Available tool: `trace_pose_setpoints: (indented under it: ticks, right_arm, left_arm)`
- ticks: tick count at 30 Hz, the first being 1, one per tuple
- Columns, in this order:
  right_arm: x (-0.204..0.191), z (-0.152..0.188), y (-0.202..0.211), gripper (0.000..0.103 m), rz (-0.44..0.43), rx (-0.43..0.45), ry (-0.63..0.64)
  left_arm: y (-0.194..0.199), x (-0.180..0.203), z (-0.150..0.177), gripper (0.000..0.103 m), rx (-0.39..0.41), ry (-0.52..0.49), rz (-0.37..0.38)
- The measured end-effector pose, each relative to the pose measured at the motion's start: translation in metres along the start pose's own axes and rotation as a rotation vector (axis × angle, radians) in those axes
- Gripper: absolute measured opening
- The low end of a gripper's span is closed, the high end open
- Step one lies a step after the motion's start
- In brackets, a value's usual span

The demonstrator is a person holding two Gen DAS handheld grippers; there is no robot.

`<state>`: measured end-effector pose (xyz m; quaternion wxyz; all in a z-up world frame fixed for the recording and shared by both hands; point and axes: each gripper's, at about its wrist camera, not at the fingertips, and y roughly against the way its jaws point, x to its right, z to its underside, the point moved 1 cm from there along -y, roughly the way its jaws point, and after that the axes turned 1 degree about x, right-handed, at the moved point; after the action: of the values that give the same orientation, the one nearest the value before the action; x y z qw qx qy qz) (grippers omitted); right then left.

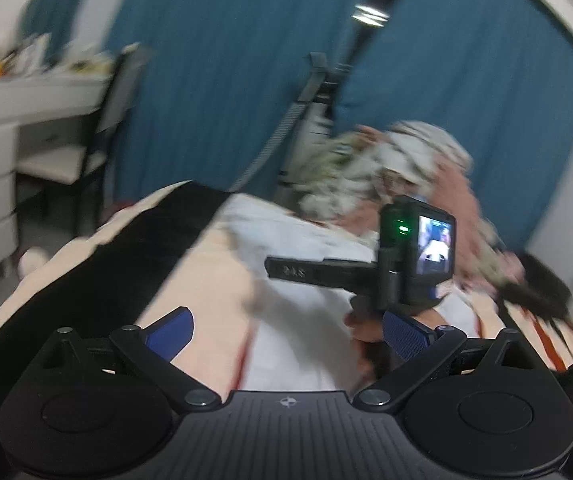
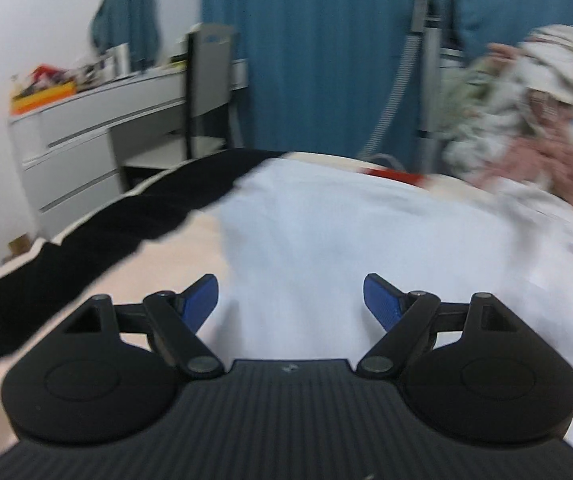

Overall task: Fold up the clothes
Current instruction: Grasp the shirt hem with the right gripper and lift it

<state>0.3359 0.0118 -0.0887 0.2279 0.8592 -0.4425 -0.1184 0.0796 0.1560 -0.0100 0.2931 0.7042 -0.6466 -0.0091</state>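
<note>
A big white cloth [image 2: 346, 236] lies spread out on the bed with the peach, black-banded cover [image 2: 98, 236], and everything else is told from that white cloth. In the right wrist view, the right gripper with black arms and blue pads [image 2: 291, 300] hangs over the near part of the white cloth, its two fingers spread wide with nothing between them, and the pads do not press on the cloth. In the left wrist view, the left gripper with the same black arms and blue pads [image 1: 288, 330] is also over the near part of the white cloth [image 1: 286, 280], spread wide and pinching nothing. Only the left wrist view shows the right gripper from the outside: its black body with a small lit screen and a green light [image 1: 414, 248] hangs over the right part of the cloth. The right wrist view shows none of the left gripper. Behind the cloth on the right sits a heap of flowery pink and white clothes [image 2: 534, 108], blurry in both views. Behind the cloth hangs a long blue curtain [image 2: 318, 52]. Far to the left of the cloth stand a white desk with drawers [image 2: 82, 136] and a dark chair with a pale seat [image 2: 206, 100].
</note>
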Motion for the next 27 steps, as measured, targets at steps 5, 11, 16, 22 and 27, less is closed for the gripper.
trace_pose_setpoints:
  ticks: [5, 11, 16, 22, 27]
  right_arm:
    - [-0.036, -0.015, -0.077, 0.081, 0.082, -0.030, 0.186]
    - [-0.023, -0.029, -0.105, 0.064, 0.209, -0.018, 0.156]
    - [-0.012, -0.034, -0.086, 0.010, 0.273, -0.028, 0.190]
    - [0.022, -0.051, -0.003, 0.007, 0.333, 0.187, 0.156]
    - [0.105, -0.041, 0.077, 0.007, 0.484, 0.357, -0.022]
  left_arm:
    - [-0.021, -0.034, -0.005, 0.102, 0.010, 0.140, -0.070]
    - [-0.042, -0.043, -0.005, 0.102, -0.004, 0.158, -0.118]
    - [-0.047, -0.036, 0.000, 0.102, -0.007, 0.143, -0.130]
    - [-0.041, -0.018, 0.008, 0.102, -0.010, 0.086, -0.132]
    - [-0.034, 0.006, 0.020, 0.102, -0.020, 0.007, -0.070]
